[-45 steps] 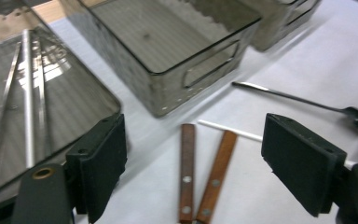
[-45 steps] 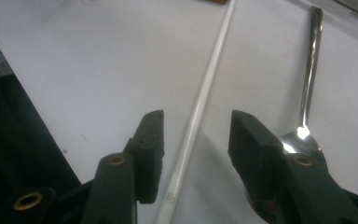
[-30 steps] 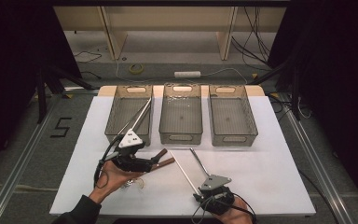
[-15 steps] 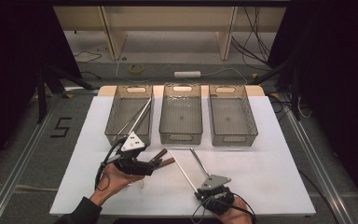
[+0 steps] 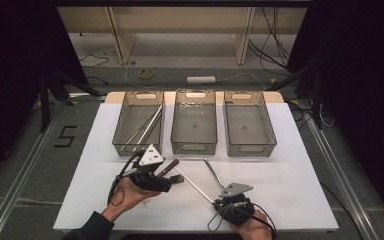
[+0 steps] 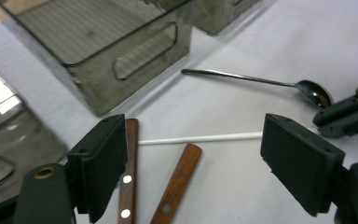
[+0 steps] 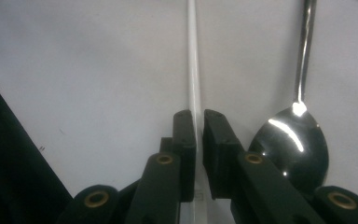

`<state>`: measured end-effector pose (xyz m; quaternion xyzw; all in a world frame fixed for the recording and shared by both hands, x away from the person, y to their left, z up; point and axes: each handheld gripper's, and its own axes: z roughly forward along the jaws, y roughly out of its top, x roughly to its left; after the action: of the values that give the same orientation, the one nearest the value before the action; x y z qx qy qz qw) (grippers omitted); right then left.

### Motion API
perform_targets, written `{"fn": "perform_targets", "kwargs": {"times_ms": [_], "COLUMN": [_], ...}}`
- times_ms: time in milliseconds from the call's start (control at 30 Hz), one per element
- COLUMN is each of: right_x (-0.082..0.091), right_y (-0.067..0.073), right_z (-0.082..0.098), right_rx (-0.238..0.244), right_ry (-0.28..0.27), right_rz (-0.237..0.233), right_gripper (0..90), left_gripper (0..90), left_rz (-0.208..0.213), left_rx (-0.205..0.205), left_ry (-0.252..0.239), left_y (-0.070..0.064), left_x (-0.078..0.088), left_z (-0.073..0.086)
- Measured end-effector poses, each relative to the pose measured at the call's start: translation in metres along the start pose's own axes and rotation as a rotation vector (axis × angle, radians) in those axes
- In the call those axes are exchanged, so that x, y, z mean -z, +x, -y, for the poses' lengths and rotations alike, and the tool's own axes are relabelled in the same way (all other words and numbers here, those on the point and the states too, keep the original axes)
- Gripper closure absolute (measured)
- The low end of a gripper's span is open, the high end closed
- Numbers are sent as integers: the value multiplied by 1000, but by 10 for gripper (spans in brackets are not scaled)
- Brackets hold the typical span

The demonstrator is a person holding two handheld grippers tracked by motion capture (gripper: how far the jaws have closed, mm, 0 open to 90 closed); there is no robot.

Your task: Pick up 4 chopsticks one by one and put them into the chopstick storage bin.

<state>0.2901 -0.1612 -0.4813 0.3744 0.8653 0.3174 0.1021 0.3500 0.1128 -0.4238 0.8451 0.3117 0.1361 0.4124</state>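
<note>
At the table's near left, the left hand lies palm-up and level, its left tongs pointing right with jaws wide apart over two wooden handles and the far end of a thin white stick. At the near edge right of centre, the right hand holds the right tongs low and pointing away, and their jaws have just been closing and now clamp the stick's near end. A spoon lies just beside those tongs, on their right.
</note>
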Motion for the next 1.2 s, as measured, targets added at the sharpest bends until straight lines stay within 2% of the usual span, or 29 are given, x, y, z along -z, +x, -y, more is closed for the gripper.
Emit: {"fn": "perform_targets", "kwargs": {"times_ms": [167, 300, 500, 600, 667, 800, 1200], "right_x": [6, 10, 13, 15, 16, 18, 21], "right_y": [-3, -5, -7, -7, -8, -9, -10], "right_z": [-4, -7, -11, -12, -13, -15, -17], "right_rx": [7, 22, 37, 41, 53, 53, 69], "right_ry": [-13, -9, 1, 7, 9, 7, 18], "right_rz": [7, 8, 1, -2, -2, -3, -17], "right_gripper": [843, 843, 843, 843, 843, 843, 843], "left_gripper": [240, 254, 269, 277, 287, 297, 342], "left_rz": [56, 98, 150, 155, 157, 173, 193], "left_rx": [-63, -162, -258, -283, -323, -374, -473], "left_ry": [37, 95, 157, 167, 185, 213, 246], "left_y": [-14, -26, -38, -40, -43, -46, -53], "left_x": [-15, -31, -56, -65, -71, -80, -93], "left_z": [-2, -4, -10, -13, -14, -14, -17]}}
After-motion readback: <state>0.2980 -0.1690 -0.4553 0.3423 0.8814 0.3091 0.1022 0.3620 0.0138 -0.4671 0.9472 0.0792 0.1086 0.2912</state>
